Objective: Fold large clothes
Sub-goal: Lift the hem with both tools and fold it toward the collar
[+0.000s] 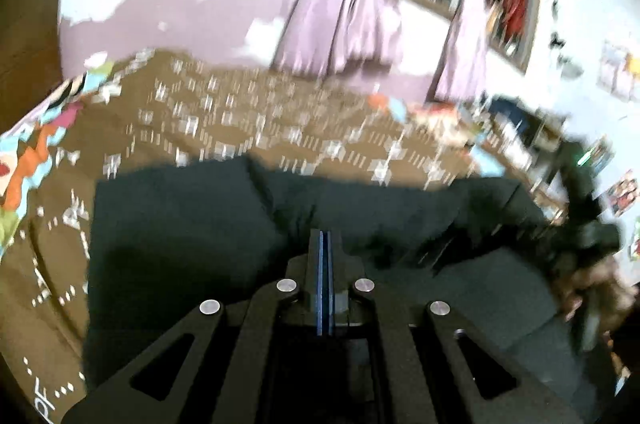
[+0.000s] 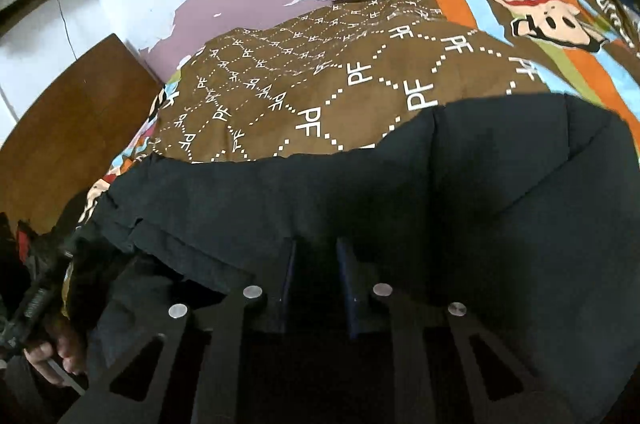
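We see the dark garment (image 2: 400, 191) spread on the brown patterned bedspread (image 2: 304, 83). Our left gripper (image 1: 325, 244) has its fingers pressed together, empty; our right gripper (image 2: 316, 256) stands slightly parted over the cloth.

Motion blur smears the bedspread (image 1: 248, 111) and curtains (image 1: 348, 11) (left wrist view). The dark garment (image 2: 400, 191) hides the right gripper's fingertips (image 2: 316, 252).

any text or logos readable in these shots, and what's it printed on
"PF": white letters repeated inside a dotted diamond grid all over the brown bedspread, clear in the right wrist view.
Left wrist view: the same print is mostly motion-blurred; only a partial "PF" shows near the bottom left edge.
Lettering beside the cartoon figure at the top right edge: cut off, unreadable.
Dark garment: no text visible.
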The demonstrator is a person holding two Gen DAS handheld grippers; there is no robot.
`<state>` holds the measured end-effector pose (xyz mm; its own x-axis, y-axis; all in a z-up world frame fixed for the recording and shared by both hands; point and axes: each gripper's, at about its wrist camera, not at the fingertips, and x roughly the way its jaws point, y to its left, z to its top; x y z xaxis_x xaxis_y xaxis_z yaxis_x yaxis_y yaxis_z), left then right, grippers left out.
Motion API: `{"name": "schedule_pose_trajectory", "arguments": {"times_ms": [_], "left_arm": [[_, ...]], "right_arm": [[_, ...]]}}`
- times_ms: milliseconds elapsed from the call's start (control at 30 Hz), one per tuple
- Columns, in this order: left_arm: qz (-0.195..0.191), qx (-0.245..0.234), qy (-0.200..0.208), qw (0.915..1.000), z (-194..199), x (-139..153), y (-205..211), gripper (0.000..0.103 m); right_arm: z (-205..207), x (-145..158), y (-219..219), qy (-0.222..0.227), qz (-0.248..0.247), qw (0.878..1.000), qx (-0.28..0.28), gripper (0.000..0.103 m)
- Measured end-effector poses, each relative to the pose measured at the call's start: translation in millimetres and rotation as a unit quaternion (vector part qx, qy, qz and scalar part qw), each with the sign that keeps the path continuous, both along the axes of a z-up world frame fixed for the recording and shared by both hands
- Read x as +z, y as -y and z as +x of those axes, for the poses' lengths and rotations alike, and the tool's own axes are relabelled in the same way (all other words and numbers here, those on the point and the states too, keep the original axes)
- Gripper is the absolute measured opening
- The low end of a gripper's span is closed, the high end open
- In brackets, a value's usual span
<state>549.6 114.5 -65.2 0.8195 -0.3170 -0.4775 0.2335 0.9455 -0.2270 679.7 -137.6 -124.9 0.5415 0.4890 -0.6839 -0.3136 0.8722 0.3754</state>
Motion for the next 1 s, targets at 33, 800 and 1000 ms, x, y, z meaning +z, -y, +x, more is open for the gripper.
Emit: {"name": "schedule_pose_trajectory", "arguments": {"times_ms": [33,800,1000], "left_arm": [[-0.003,-0.002,0.01,0.9999,-1.4,5.5,2.9,0.0],[-0.012,-0.049,-0.213,0.9758,86.8,-58.7,60.8,0.001],[0.001,-0.038,-0.222,0.9742,82.3,-64.0,63.7,0.001]], "right_arm": [[0.3,-1.8,0.0,-0.001,0.002,1.0,-0.001,0.019],[-3.3,14.9,-38.2,0.009,-0.001,0.999,0.04,0.018],[6.3,-18.5,-45.3,-0.043,-0.044,0.998,0.022,0.009]]}}
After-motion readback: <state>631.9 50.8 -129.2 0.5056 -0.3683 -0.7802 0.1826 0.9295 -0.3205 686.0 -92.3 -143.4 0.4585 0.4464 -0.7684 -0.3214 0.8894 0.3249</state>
